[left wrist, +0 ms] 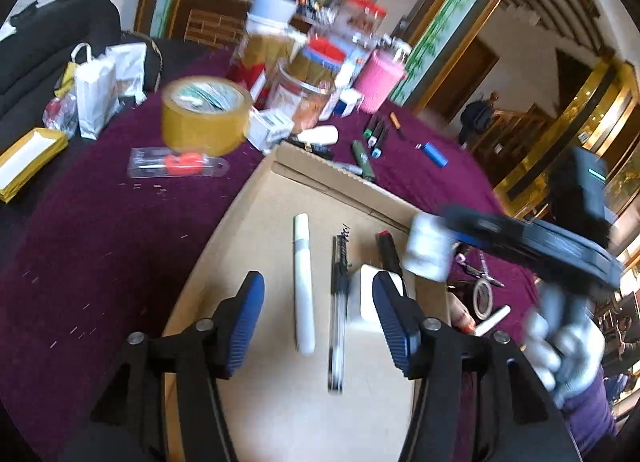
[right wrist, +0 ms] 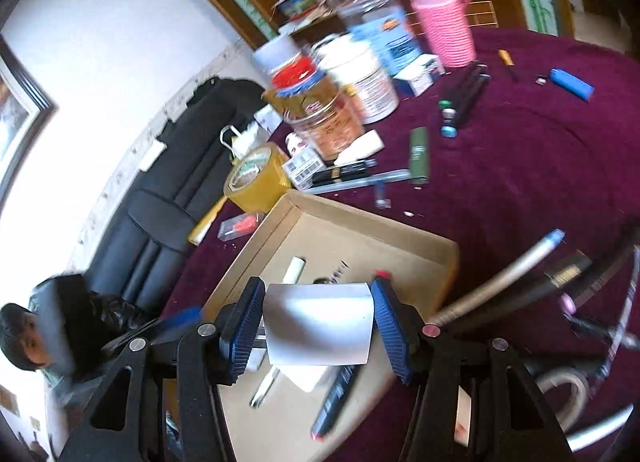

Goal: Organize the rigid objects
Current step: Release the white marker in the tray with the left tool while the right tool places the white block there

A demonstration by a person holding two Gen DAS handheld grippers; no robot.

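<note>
A shallow cardboard box (left wrist: 320, 170) lies on the purple tablecloth. On its floor are a white marker (left wrist: 303, 282), a black pen (left wrist: 337, 314), a white block (left wrist: 362, 298) and a dark marker with a red cap (left wrist: 390, 250). My left gripper (left wrist: 322, 324) hangs open just above the box floor, with the white marker and the pen lying between its fingers untouched. My right gripper (right wrist: 318, 326) is shut on a white object (right wrist: 318, 324) and holds it over the box (right wrist: 360, 218). In the left wrist view that white object (left wrist: 430, 248) hovers at the box's right edge.
A yellow tape roll (left wrist: 206, 114) stands beyond the box, with jars and a pink container (left wrist: 380, 78) behind it. Loose pens (left wrist: 376, 134) and a blue lighter (left wrist: 434, 154) lie on the cloth. A gloved hand (left wrist: 560, 338) holds the right gripper. A person (right wrist: 24, 338) sits at the left.
</note>
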